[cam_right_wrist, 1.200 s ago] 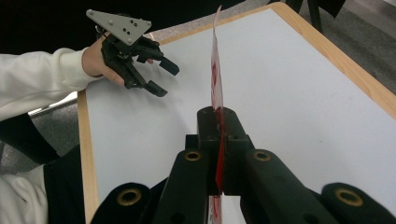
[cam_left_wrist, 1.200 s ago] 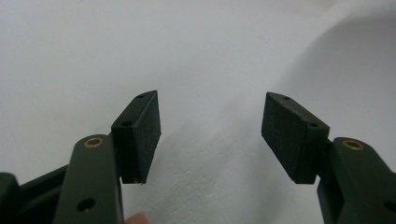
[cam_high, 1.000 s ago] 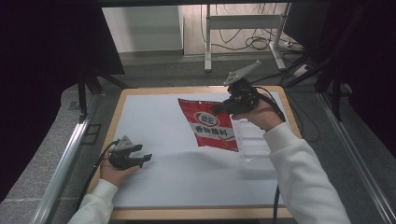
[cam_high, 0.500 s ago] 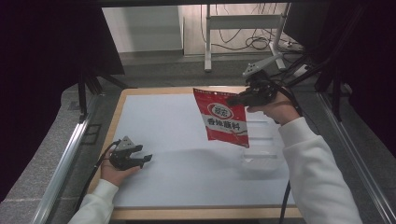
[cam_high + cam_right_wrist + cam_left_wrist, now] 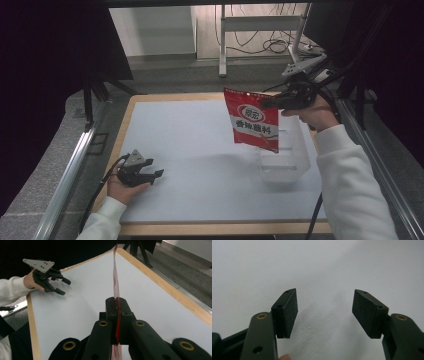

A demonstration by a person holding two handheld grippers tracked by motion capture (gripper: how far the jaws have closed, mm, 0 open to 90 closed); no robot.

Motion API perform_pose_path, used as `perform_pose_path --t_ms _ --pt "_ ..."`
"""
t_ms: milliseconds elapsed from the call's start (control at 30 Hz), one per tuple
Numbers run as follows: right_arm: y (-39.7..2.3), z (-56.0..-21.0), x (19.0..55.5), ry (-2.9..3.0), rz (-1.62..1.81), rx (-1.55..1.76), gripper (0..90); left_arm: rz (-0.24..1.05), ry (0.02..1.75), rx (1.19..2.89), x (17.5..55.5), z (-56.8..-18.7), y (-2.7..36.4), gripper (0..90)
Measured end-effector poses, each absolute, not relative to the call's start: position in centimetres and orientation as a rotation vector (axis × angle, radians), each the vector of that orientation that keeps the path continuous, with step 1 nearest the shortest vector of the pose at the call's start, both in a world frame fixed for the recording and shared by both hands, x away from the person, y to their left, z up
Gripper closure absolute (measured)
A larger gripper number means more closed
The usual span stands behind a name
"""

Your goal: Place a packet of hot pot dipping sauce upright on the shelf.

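1. While the right gripper hangs above the table's far right part, its jaws are pressed together on the top edge of a red packet, as the right gripper view confirms with the packet seen edge-on.
2. Hanging free in the air, the packet has its lower corner just over a clear plastic container that stands on the white tabletop.
3. Near the table's front left, the left gripper rests low by the surface, its jaws spread wide with nothing between the pads.
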State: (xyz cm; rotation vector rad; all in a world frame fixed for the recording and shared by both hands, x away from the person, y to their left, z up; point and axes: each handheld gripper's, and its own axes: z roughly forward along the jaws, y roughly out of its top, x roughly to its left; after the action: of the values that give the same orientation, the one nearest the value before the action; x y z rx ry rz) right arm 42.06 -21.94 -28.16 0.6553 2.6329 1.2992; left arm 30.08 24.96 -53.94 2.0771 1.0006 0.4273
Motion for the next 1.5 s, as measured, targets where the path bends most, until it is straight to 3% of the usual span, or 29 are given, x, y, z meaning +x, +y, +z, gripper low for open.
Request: perform_pose_path --t_ms 1500 --pt "-31.1 -29.2 43.5 2.557 1.368 0.780 88.9 0.434 1.031 2.064 29.5 -54.1 25.1 36.7"
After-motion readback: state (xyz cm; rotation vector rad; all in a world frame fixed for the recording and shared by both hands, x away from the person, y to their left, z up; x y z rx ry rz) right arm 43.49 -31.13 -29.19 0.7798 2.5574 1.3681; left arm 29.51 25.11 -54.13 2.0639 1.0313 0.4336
